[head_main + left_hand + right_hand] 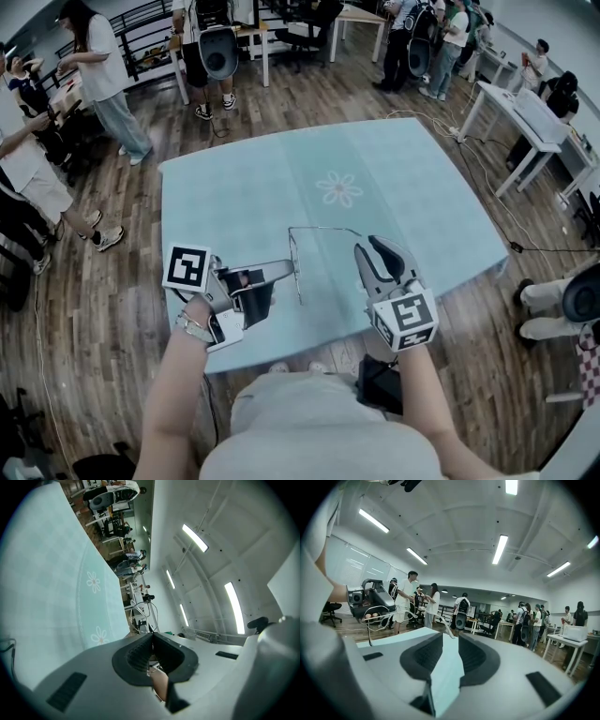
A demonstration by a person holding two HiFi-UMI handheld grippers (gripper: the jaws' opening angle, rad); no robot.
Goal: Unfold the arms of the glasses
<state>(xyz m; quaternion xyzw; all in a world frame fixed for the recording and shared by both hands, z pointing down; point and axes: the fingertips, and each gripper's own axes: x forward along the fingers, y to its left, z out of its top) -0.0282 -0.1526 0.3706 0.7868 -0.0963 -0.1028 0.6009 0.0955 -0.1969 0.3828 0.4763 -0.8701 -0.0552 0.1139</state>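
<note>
Hold the glasses steady on the left and swing the free arm out gently, never forcing its hinge. The left tongs, level, pinch their front over the desk. The right tongs, tipped slightly down, stand narrowly parted, with the arm's tip just ahead of their gap, not pinched.

Head view steeply above shared table

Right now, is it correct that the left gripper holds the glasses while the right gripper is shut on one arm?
Not quite: the left gripper holds the glasses, but the right gripper stands open, gripping nothing, as the right gripper view shows.
</note>
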